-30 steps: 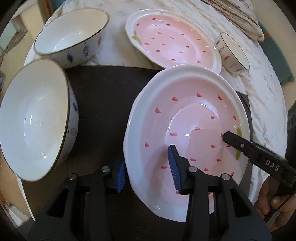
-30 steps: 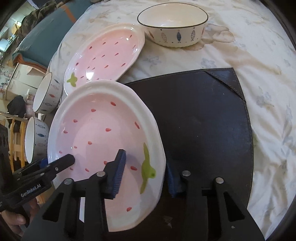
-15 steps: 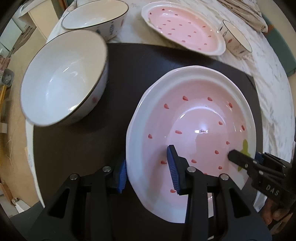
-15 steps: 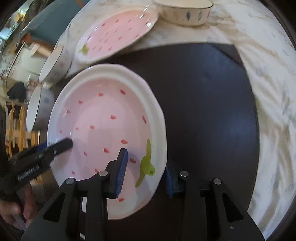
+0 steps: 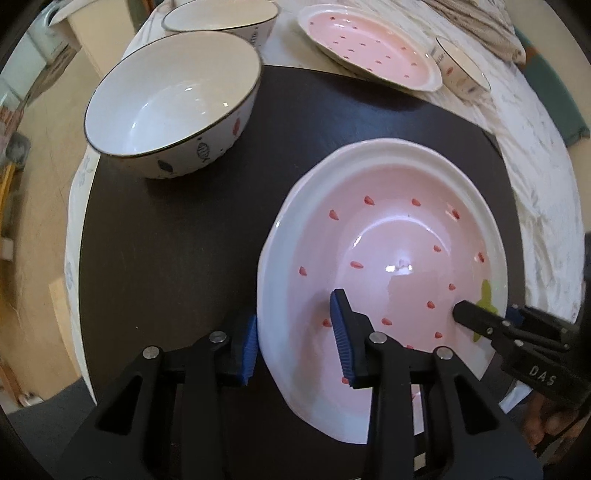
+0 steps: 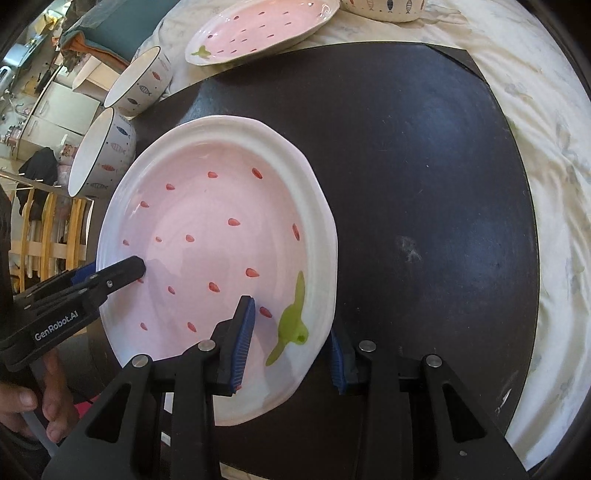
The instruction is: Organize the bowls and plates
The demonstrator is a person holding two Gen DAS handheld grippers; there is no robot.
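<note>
Count first: two pink oval ceramic plates with red seed spots and a green stem mark, three white ceramic bowls with dark rims and small fish prints, one dark mat, one pale flowered cloth.

You hold the near pink oval plate (image 5: 384,236) by two opposite edges over the dark round-cornered mat (image 5: 177,258). Whether it touches the mat or hangs just above it can't be told.

Your left gripper (image 5: 295,332) straddles the plate's plain white rim: one blue pad inside the pink well, the other outside against the rim's edge. Jaws have just been closing a little, with the rim between them, and it is clenched on the plate.

Your right gripper (image 6: 288,339) straddles the rim at the green stem end, one blue pad inside beside the stem mark, the other outside under the rim. It is also clamped on that plate.

The second pink oval plate (image 5: 369,48) lies on the flowered cloth (image 6: 535,92), just past the mat's far edge, well apart from both grippers.

Large white fish-print bowl (image 5: 173,103) sits at the mat's far left corner. Another large one (image 5: 221,18) is right behind it on the cloth. The small fish-print bowl (image 5: 461,66) sits just beside the second plate.

A hand (image 6: 33,402) shows at the lower left of the right wrist view.
</note>
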